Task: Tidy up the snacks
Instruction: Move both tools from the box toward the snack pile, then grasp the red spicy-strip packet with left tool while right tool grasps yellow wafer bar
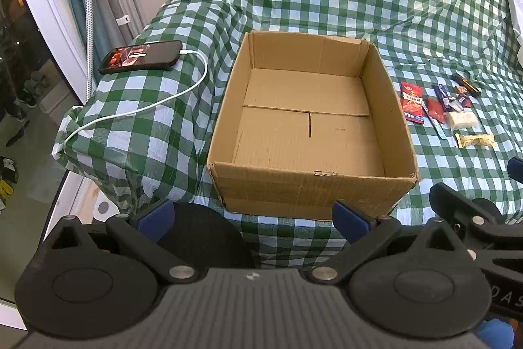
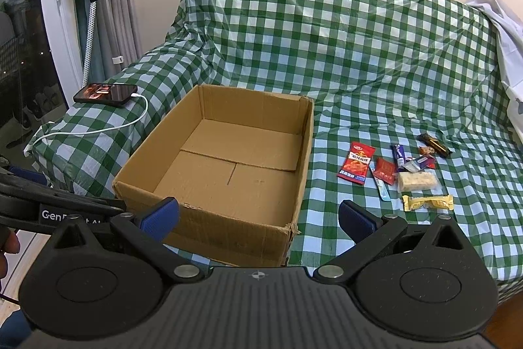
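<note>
Open brown cardboard box (image 1: 310, 126) sitting empty on the green-and-white checked sofa cover (image 2: 376, 38), small wrapped snacks (image 2: 397, 174) lying clustered just right of it, left gripper (image 1: 253, 216) and right gripper (image 2: 258, 218) both hovering spread wide, holding nothing, black phone (image 1: 141, 56) charging on the armrest.

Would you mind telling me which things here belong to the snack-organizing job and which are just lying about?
Belongs to the job:
cardboard box, empty
snack packets on the checked cover, right of the box

Just lying about:
phone on the armrest
white charging cable
white cloth
</note>
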